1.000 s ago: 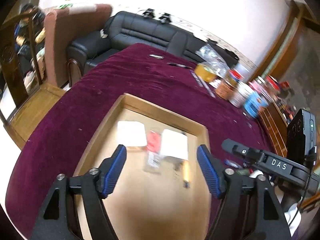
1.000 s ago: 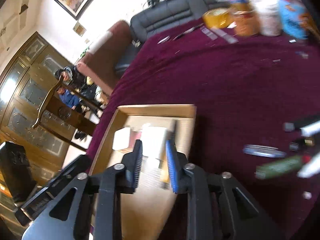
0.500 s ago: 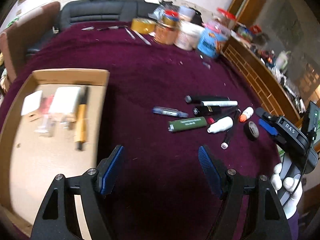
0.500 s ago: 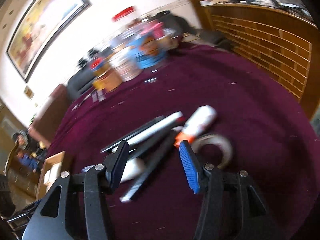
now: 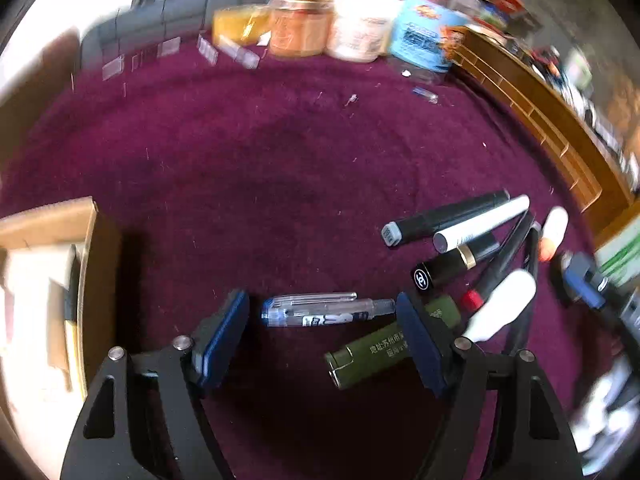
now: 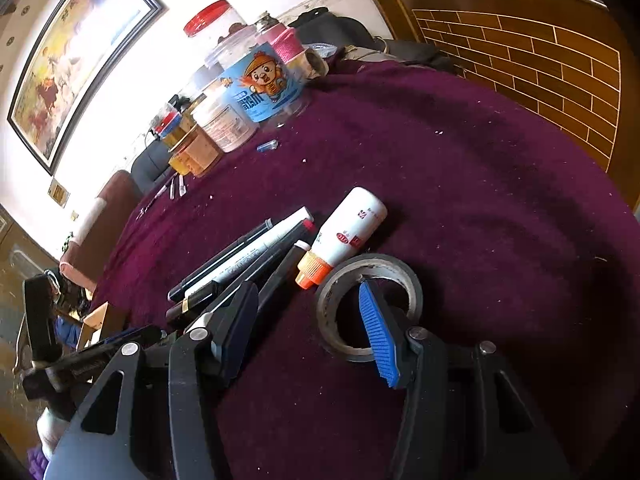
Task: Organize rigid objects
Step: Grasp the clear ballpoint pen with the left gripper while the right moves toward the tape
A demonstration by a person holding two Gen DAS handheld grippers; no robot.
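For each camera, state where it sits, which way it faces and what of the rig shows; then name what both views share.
Left wrist: on the left claw, looking down at a clear pen between its closing fingers, untouched; right claw at the edge.
Right wrist: on the right claw, looking across the table; one finger inside a tape roll.
Shared: the markers, white bottle and jars.

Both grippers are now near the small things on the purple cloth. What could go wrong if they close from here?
1. The left gripper, jaws closing, brackets the clear pen end to end; its right finger overlaps the green tube, which it may push or pinch.
2. The right gripper has one finger inside the tape roll; its other finger sits against the markers, so closing may shove them, or the glue bottle beside the roll.
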